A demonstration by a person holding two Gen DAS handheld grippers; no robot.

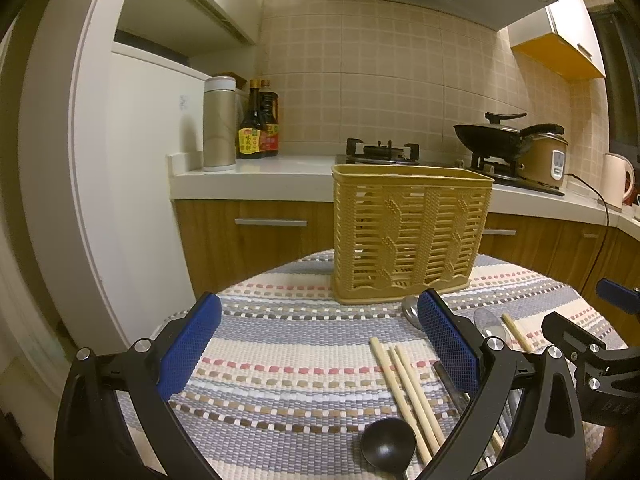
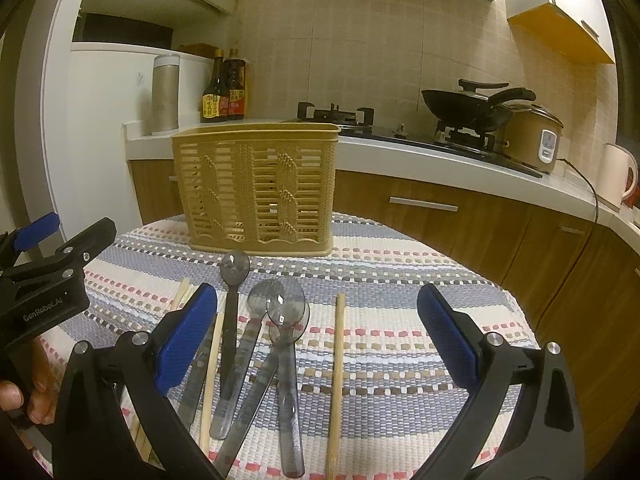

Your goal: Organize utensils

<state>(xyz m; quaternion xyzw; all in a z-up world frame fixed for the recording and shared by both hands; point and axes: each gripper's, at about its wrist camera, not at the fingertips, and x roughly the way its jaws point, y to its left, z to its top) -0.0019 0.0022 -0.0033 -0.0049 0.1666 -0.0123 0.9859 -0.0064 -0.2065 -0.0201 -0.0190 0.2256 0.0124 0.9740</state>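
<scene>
A tan plastic utensil basket (image 1: pixel 408 236) stands upright at the far side of the striped mat; it also shows in the right wrist view (image 2: pixel 256 188). My left gripper (image 1: pixel 318 344) is open and empty above the mat, left of several wooden chopsticks (image 1: pixel 408 392) and a black spoon (image 1: pixel 386 448). My right gripper (image 2: pixel 318 340) is open and empty over clear grey plastic spoons (image 2: pixel 286 320), a black spoon (image 2: pixel 232 312) and a single chopstick (image 2: pixel 337 380). More chopsticks (image 2: pixel 212 372) lie behind its left finger.
The striped woven mat (image 1: pixel 280 360) covers a round table. Behind it runs a counter with a thermos (image 1: pixel 219 124), sauce bottles (image 1: pixel 256 124), a gas stove with a wok (image 1: pixel 496 136), a rice cooker (image 1: pixel 546 160) and a kettle (image 1: pixel 618 180).
</scene>
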